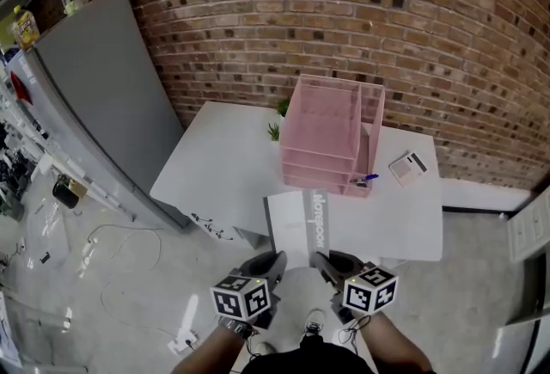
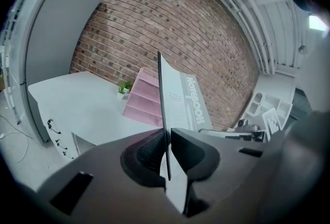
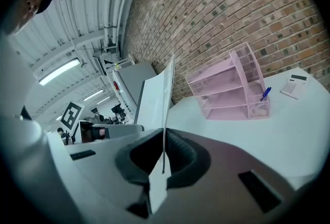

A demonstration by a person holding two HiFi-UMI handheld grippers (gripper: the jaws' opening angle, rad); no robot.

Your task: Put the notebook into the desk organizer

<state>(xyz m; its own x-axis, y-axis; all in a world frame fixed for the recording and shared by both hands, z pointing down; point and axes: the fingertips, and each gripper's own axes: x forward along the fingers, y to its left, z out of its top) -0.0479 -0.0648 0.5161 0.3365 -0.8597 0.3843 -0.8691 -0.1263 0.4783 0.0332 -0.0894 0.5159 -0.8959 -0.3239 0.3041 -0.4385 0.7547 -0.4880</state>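
Head view looks steeply down on the table [image 1: 228,162]; each gripper view sits close behind its jaws, facing the brick wall [image 1: 344,11] — all three share the pink organizer [image 1: 322,136].

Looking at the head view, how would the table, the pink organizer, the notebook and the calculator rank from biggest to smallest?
1. table
2. organizer
3. notebook, which is held nearer the camera, so its place behind the organizer is less sure
4. calculator, clearly smallest
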